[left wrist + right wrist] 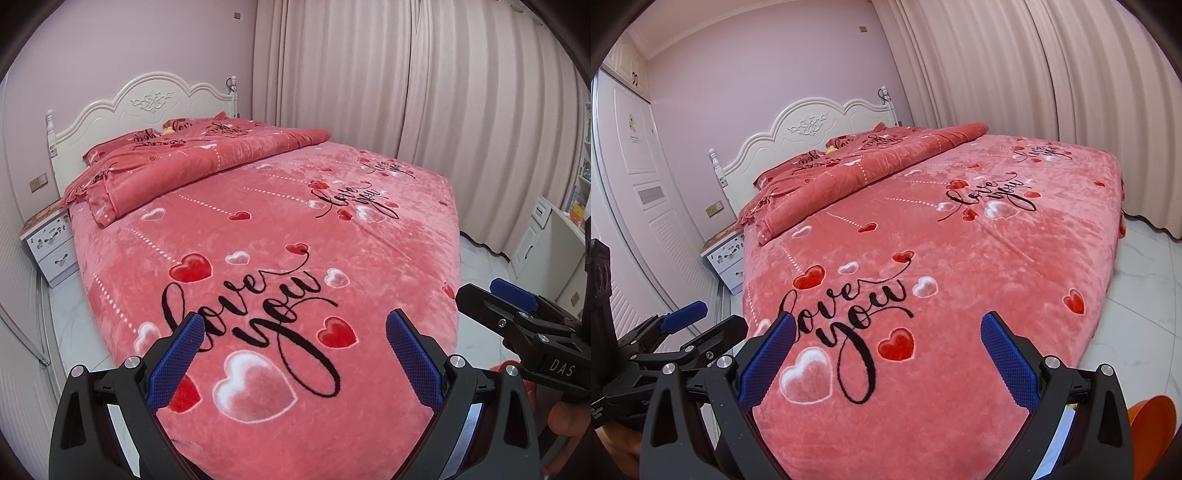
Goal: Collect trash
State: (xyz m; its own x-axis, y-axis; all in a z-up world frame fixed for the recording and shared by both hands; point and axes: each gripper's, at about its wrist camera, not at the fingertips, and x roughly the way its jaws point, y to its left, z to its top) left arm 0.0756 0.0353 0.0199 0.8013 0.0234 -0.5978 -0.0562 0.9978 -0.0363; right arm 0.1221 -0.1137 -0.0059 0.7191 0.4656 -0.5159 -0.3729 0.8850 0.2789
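My left gripper [294, 321] is open and empty, held above the foot of a bed [258, 236] with a pink "love you" heart blanket. My right gripper [888, 325] is open and empty too, above the same bed end [923, 240]. Each gripper shows in the other's view: the right one at the right edge [517, 314], the left one at the left edge [683, 328]. A small yellow thing [168, 129] lies by the pillows, also in the right wrist view [831, 148]; I cannot tell what it is. No clear trash shows on the blanket.
A folded pink quilt [192, 162] lies across the head of the bed below a white headboard [147, 103]. A white nightstand [51, 243] stands at the left. Curtains [406, 92] hang on the right. An orange object [1152, 424] sits on the white tiled floor at lower right.
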